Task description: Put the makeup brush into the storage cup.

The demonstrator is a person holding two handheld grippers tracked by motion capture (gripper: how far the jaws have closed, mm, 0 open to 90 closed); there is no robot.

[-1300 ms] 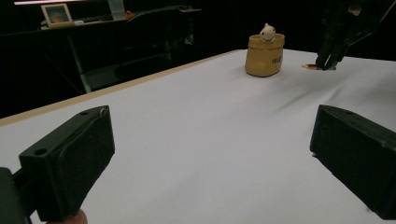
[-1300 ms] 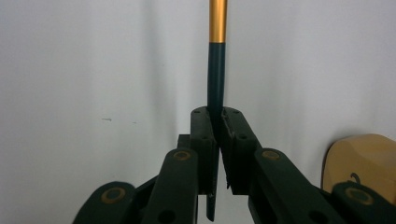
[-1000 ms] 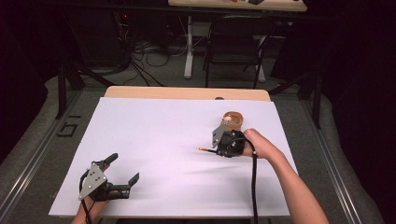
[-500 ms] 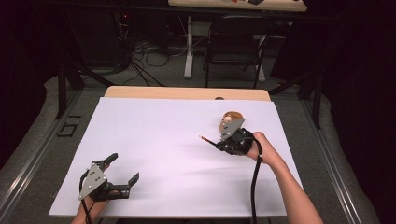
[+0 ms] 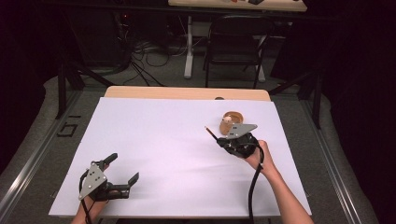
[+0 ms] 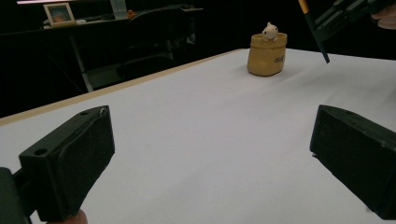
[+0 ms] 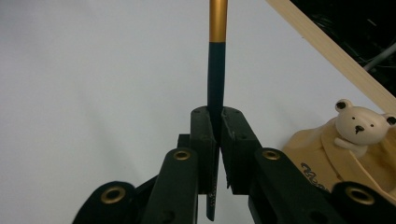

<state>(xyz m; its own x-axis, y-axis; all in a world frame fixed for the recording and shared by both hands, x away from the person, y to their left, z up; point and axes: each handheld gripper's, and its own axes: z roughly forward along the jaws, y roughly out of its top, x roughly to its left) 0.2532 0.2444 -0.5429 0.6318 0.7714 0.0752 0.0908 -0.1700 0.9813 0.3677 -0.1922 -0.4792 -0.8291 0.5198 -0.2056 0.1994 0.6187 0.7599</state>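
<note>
My right gripper (image 5: 218, 138) stays clamped on the slim black pencil with a gold band (image 7: 216, 70), jaws pinched tight around its shaft. Since the earlier frames I have pulled that hand back from the tan ceramic pot with a small white bear on its rim (image 5: 230, 120); the pencil has tilted and is raised off the white table sheet (image 5: 177, 140), just beside the pot. My left gripper (image 5: 122, 169) has not moved: jaws spread wide, holding nothing, at the near left edge.

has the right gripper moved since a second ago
Yes: the right gripper, shut on the pencil, has drawn back from the bear holder toward the table's near edge.
</note>
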